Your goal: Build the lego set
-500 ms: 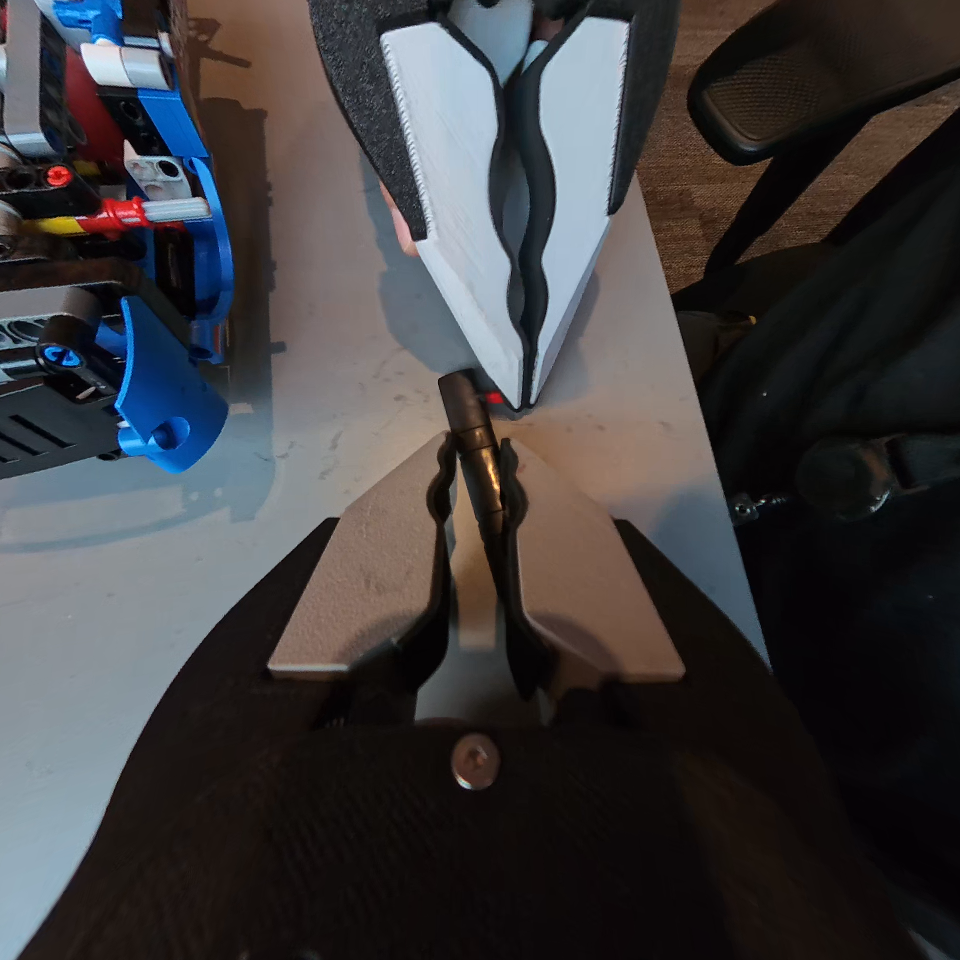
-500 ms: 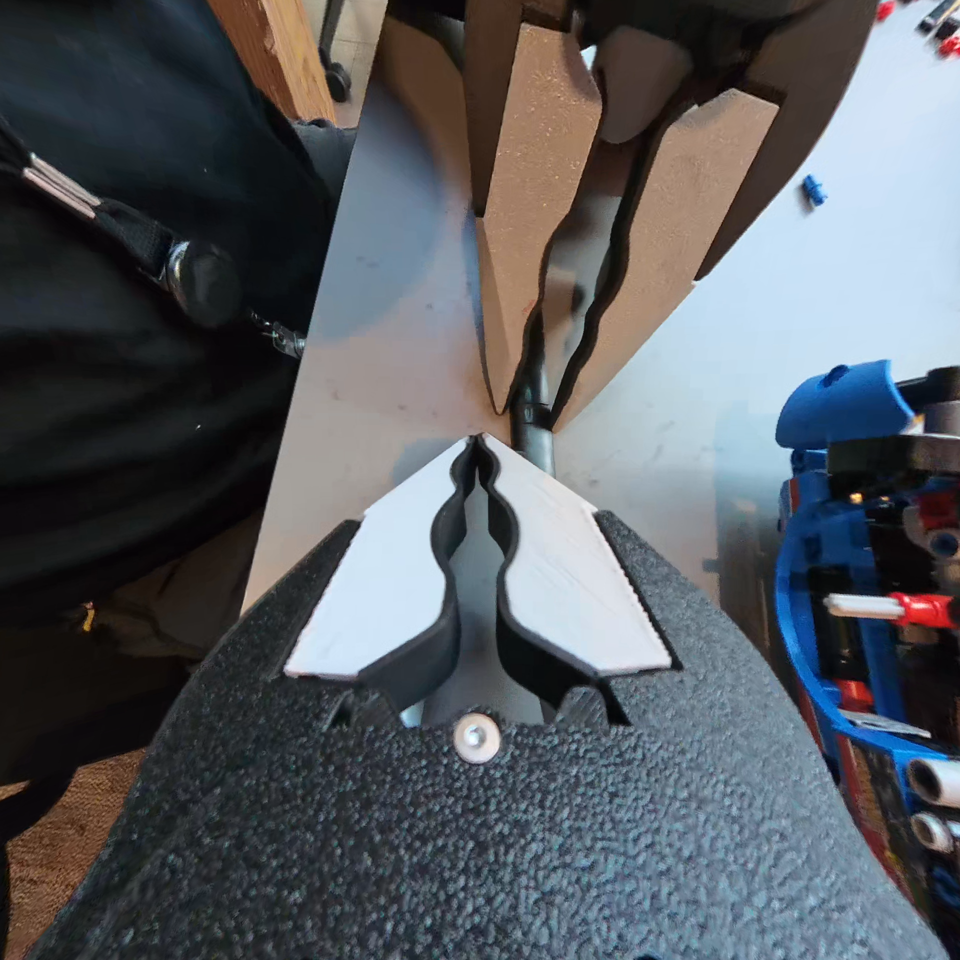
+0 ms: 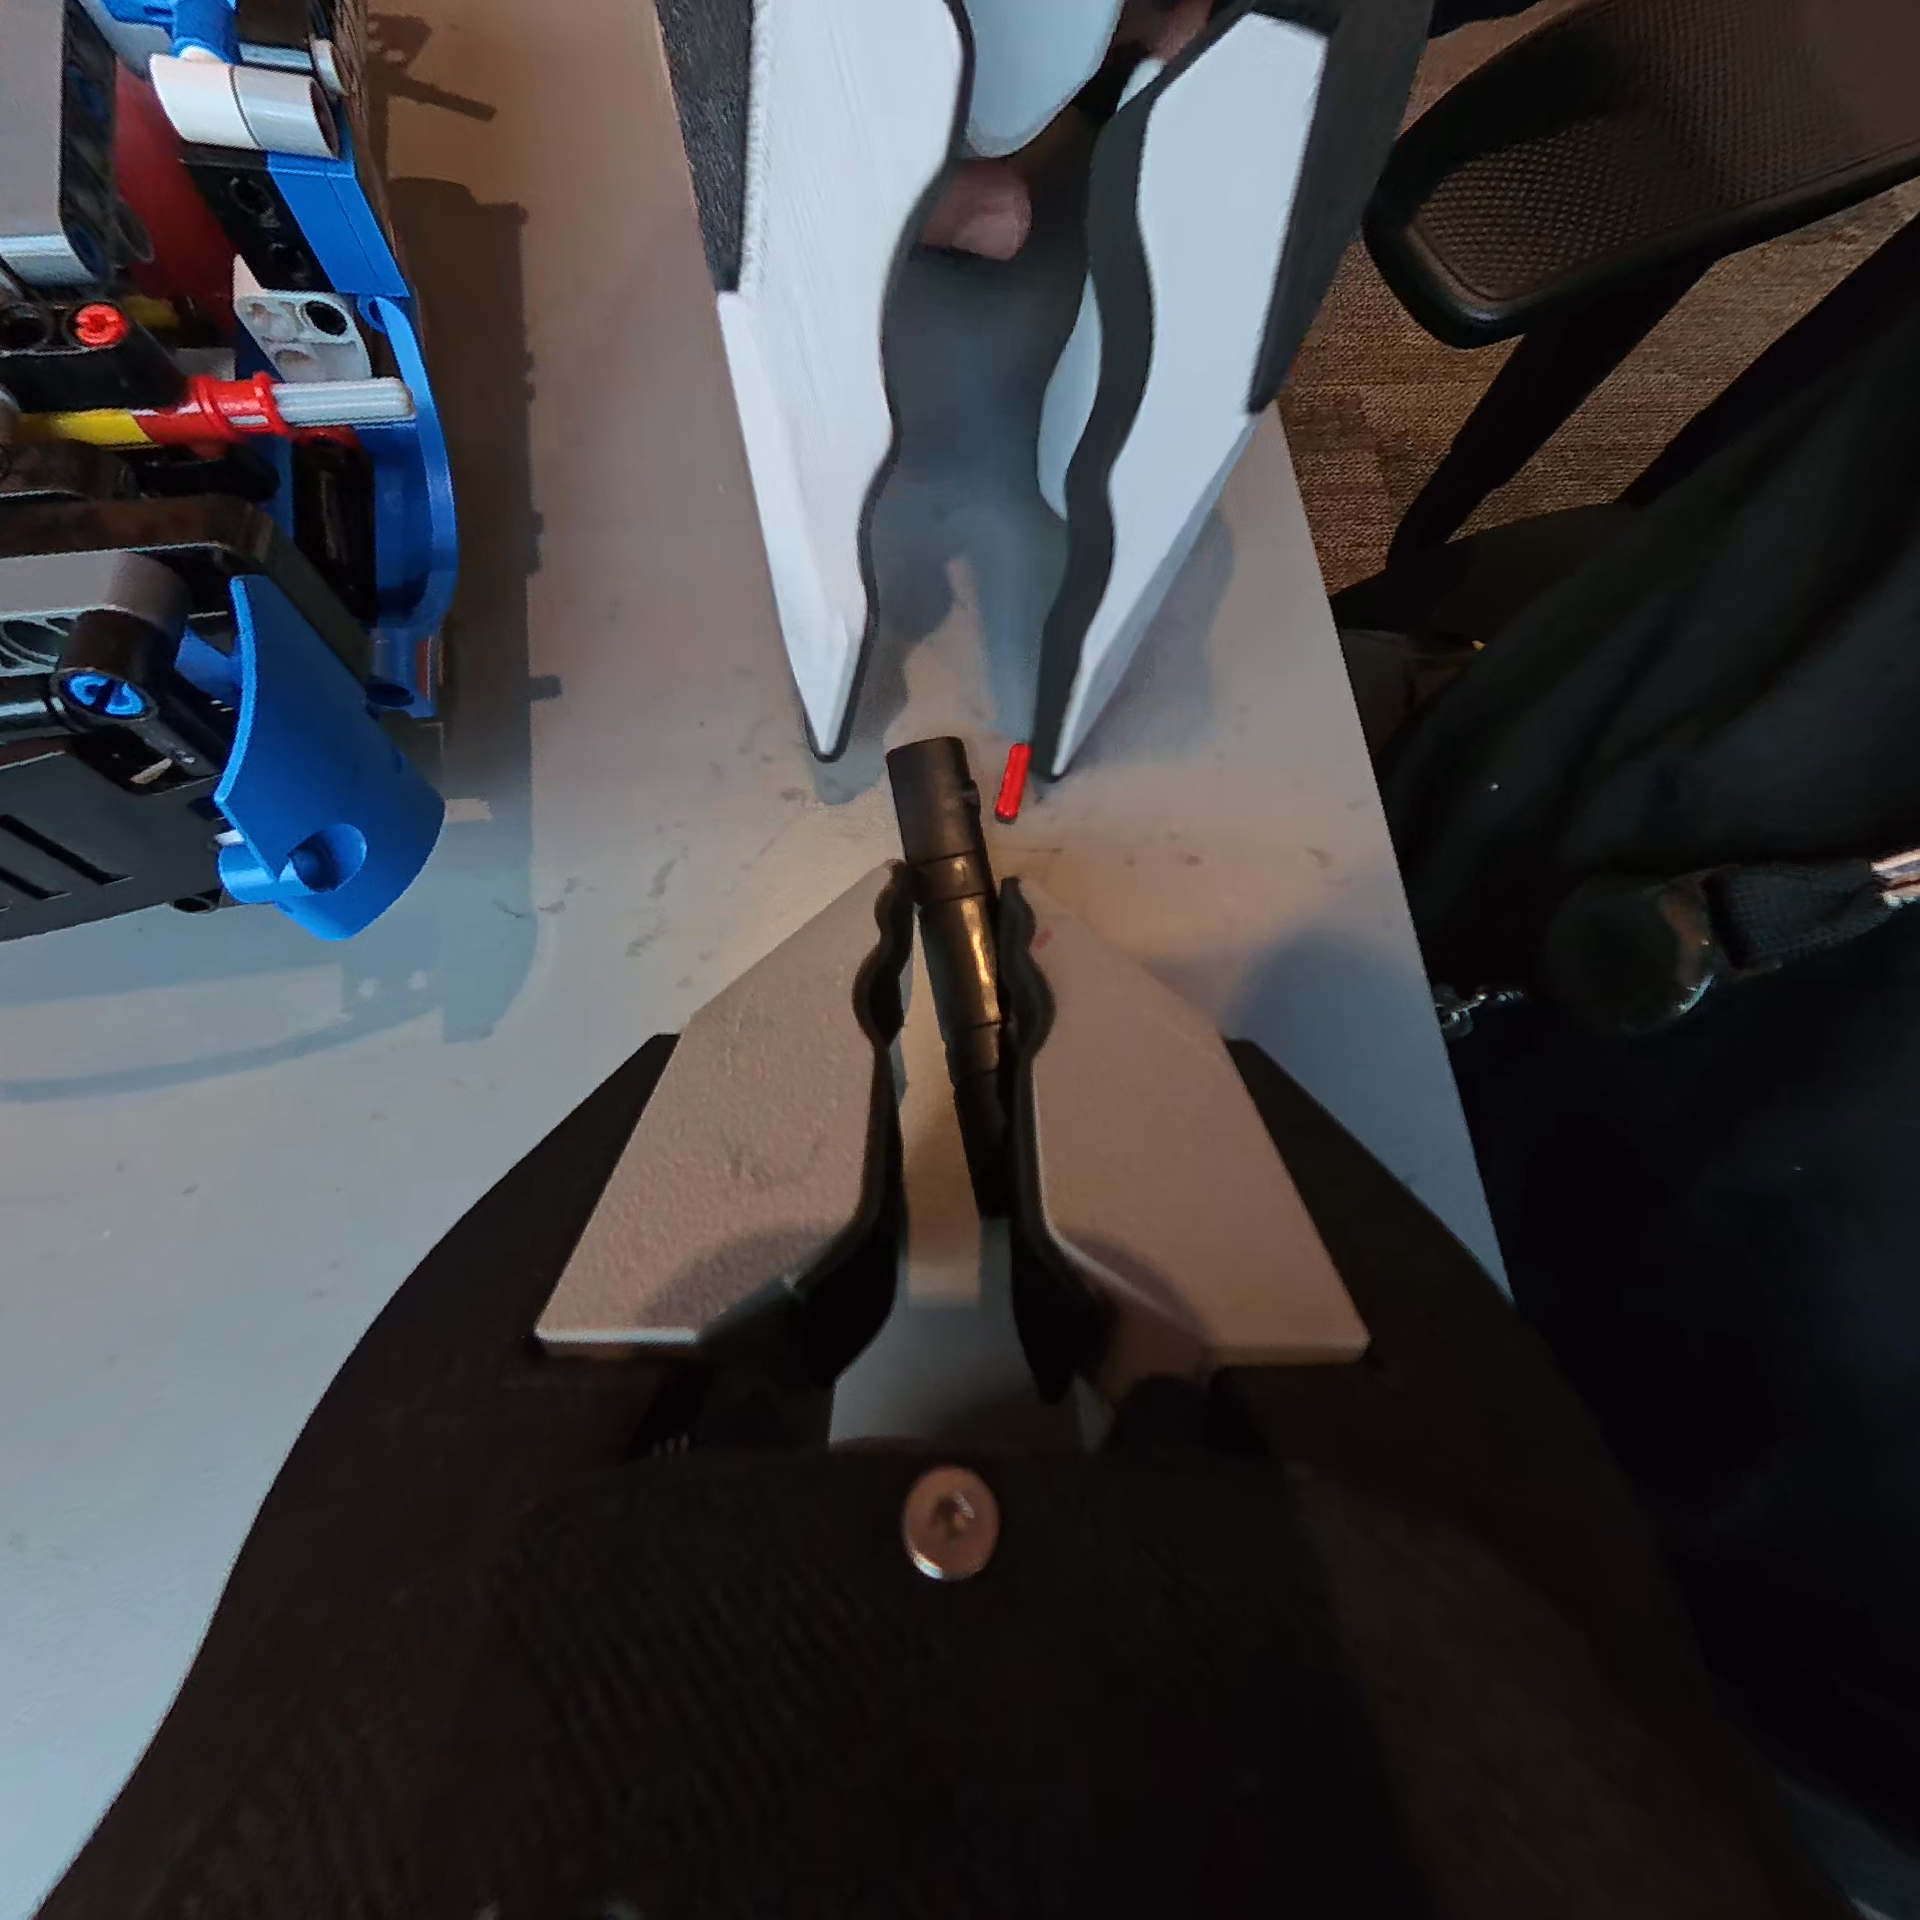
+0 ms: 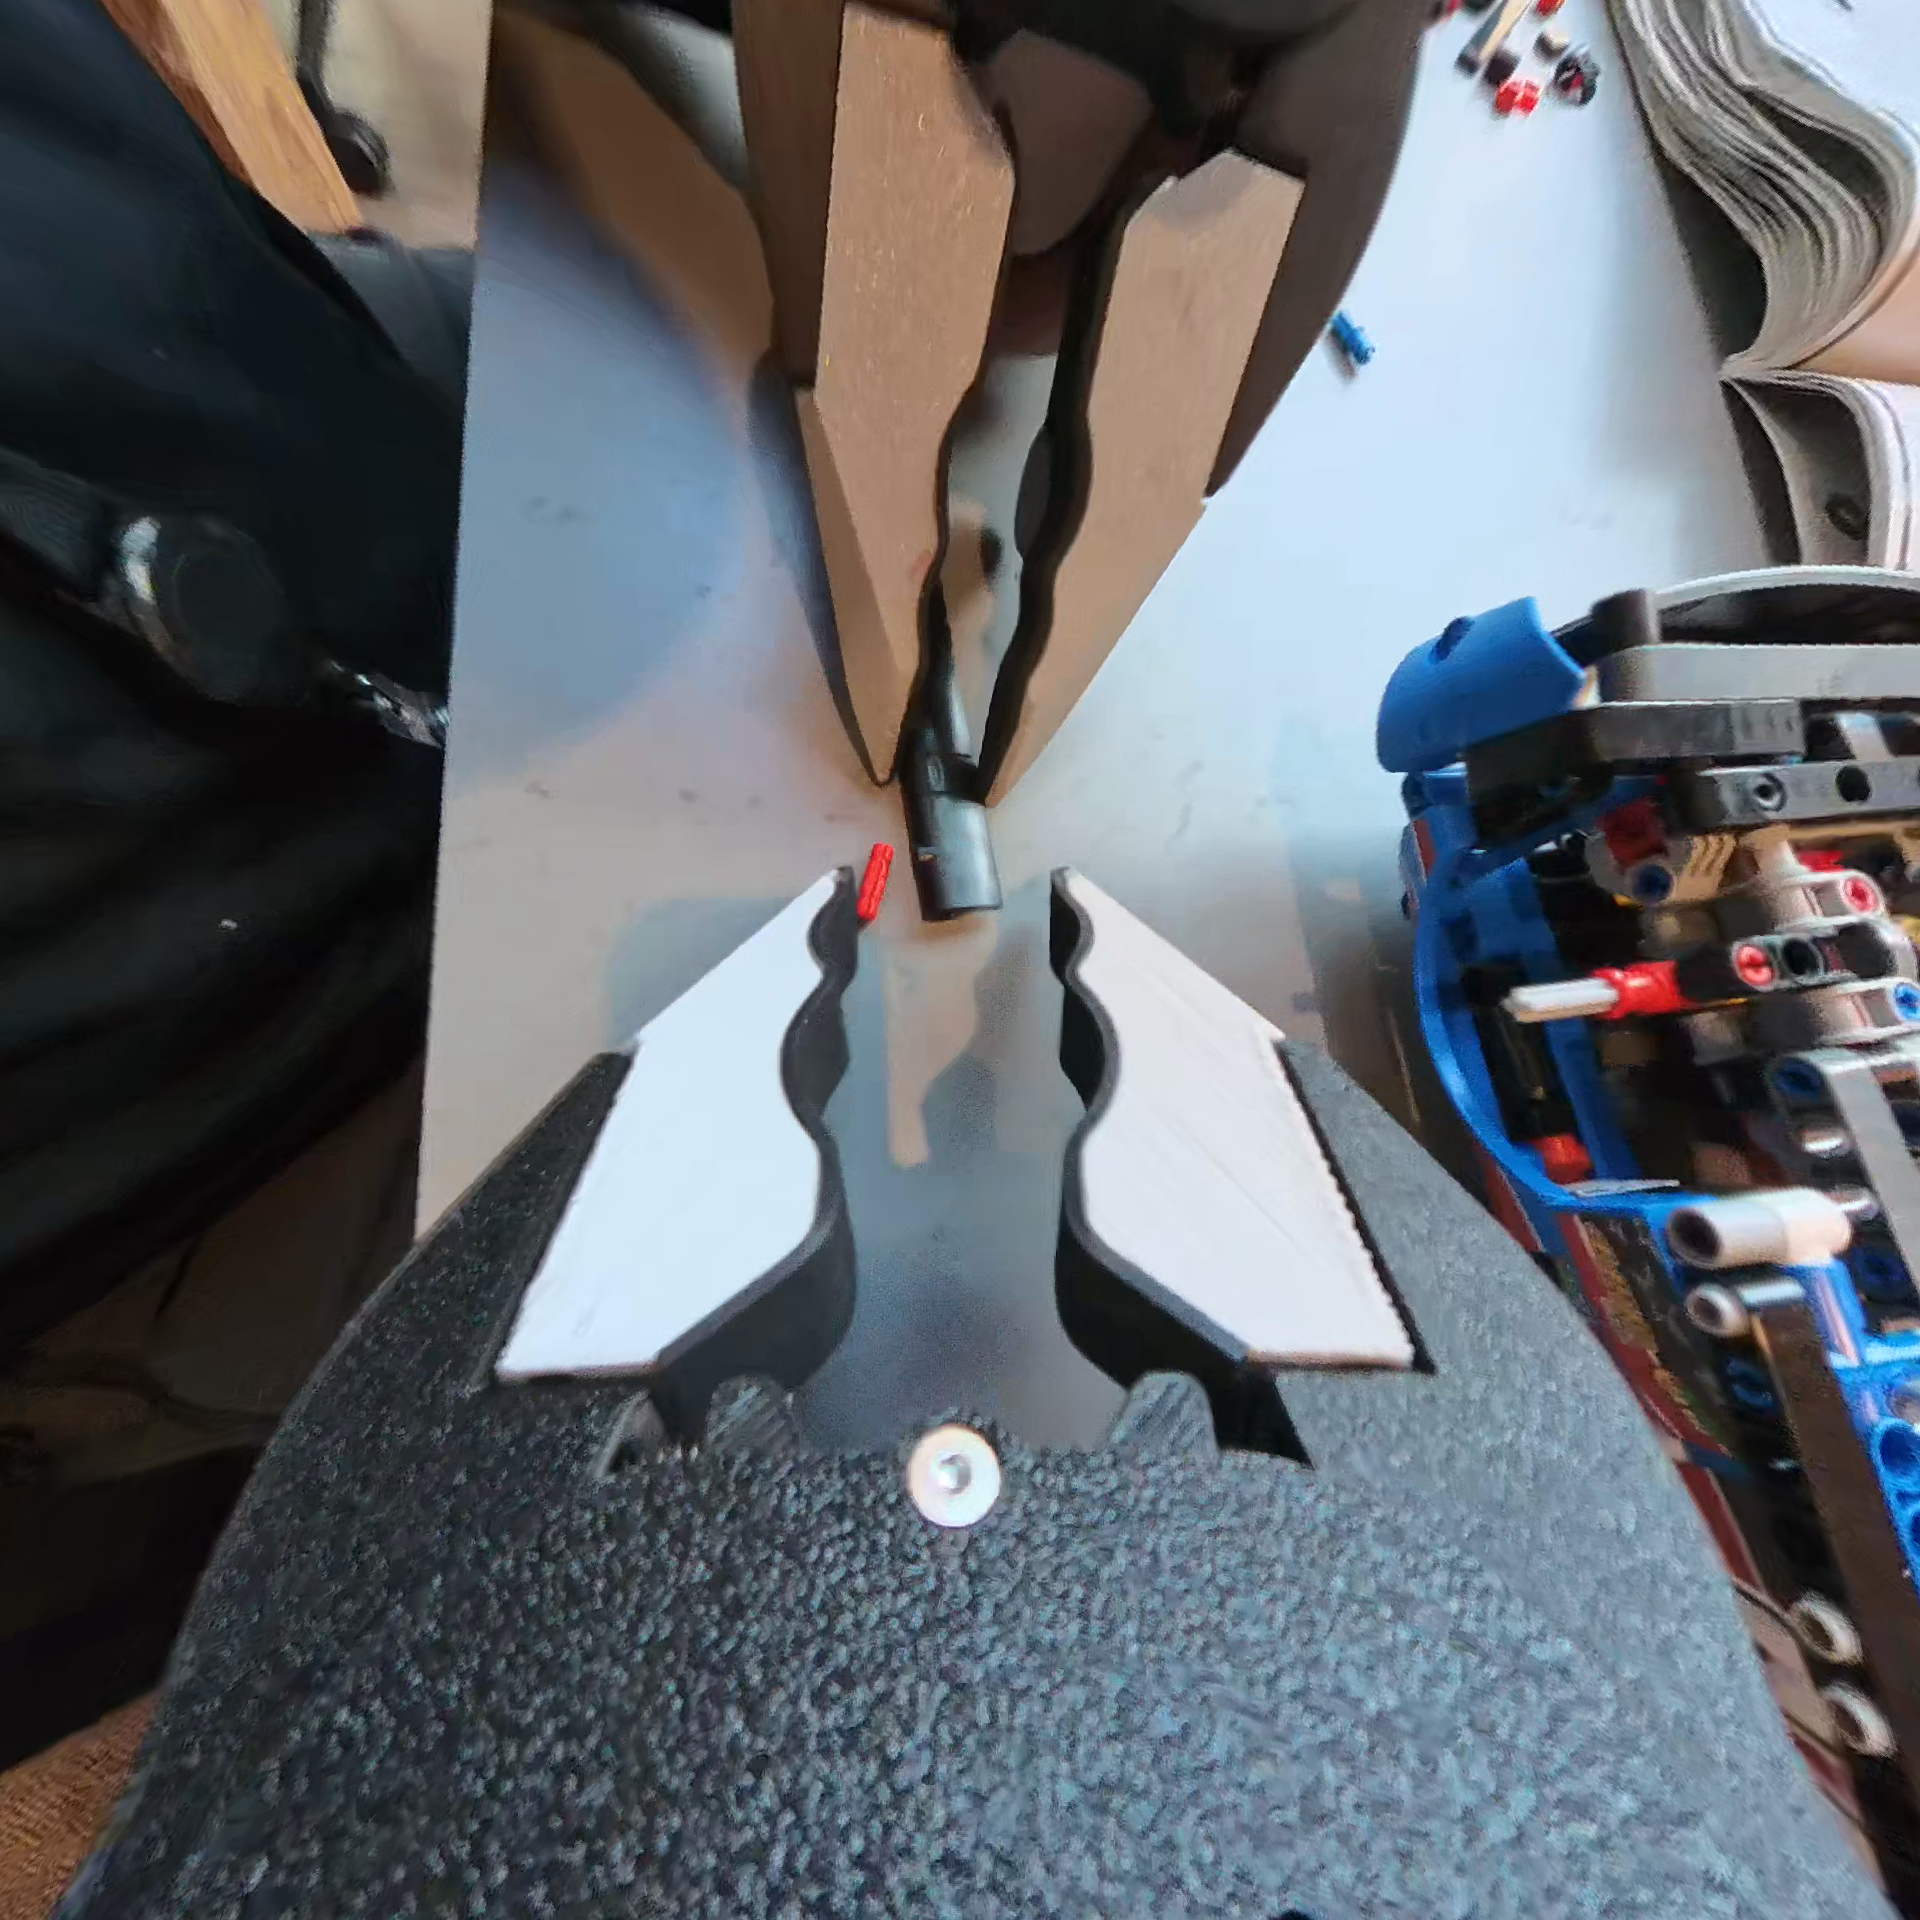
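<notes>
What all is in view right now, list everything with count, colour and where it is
Black ridged lego connector piece: one, black, clamped between the left gripper's fingers, tip sticking out forward.
Small red lego pin: one, red, beside the connector's tip, at one fingertip of the right gripper; whether it lies on the table or is falling cannot be told.
Blue and black lego vehicle model: one, part built, on the table to the side.
Small blue lego pin: one, loose on the table.
Stack of booklets: grey-white, at the table's far corner.
Grey table: one, beneath everything.
Black office chair: one, beyond the table's edge.
Left gripper: shut on the connector.
Right gripper: open.
</notes>
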`<state>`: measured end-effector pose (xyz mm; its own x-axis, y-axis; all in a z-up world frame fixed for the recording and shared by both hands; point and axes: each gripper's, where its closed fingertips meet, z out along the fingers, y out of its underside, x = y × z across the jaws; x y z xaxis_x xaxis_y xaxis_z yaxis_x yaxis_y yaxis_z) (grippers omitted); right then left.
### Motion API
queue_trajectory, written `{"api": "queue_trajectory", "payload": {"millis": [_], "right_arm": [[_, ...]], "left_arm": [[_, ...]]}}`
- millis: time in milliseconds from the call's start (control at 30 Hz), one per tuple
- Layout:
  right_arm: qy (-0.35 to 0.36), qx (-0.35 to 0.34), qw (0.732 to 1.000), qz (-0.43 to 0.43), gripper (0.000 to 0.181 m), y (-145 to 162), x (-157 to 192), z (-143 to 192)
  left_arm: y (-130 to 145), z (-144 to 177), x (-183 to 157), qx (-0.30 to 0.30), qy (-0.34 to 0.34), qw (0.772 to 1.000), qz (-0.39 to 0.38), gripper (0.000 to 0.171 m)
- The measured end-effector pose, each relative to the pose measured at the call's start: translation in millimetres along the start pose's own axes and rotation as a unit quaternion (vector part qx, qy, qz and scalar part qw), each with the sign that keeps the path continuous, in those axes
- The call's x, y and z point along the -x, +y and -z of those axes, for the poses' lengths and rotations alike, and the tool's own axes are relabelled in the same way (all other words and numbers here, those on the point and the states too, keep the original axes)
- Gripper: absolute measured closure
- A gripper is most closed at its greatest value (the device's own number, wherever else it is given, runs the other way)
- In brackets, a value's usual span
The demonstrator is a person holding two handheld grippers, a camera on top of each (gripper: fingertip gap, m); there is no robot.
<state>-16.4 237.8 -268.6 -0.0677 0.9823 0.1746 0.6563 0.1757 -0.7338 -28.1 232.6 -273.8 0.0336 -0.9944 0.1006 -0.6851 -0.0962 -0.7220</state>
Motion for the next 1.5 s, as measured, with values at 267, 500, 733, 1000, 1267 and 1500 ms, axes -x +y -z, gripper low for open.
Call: {"api": "queue_trajectory", "payload": {"millis": [267, 500, 733, 1000, 1267, 1500], "right_arm": [[0.03, 0.0, 0.999, 0.011, 0.161, -5, 7, 10], [0.003, 0.021, 0.999, -0.025, 0.171, -1, 12, -3], [0.009, 0.023, 0.999, -0.047, 0.177, 0, 14, -4], [0.047, -0.005, 0.996, -0.081, 0.177, -2, 15, 9], [0.045, -0.041, 0.993, -0.096, 0.177, -10, 11, 15], [0.014, -0.037, 0.987, -0.158, 0.177, -11, 13, 10]], "left_arm": [[2, 3, 3, -0.003, -0.049, 0.998, 0.039, 0.157], [2, 4, -4, -0.01, -0.056, 0.996, 0.074, 0.153], [3, 5, -5, -0.009, -0.068, 0.995, 0.075, 0.147], [4, 13, -7, 0.016, -0.104, 0.993, 0.044, 0.137], [-19, 14, -18, -0.01, -0.099, 0.995, -0.03, 0.153], [-25, 2, -14, 0.012, -0.13, 0.982, -0.139, 0.158]]}}
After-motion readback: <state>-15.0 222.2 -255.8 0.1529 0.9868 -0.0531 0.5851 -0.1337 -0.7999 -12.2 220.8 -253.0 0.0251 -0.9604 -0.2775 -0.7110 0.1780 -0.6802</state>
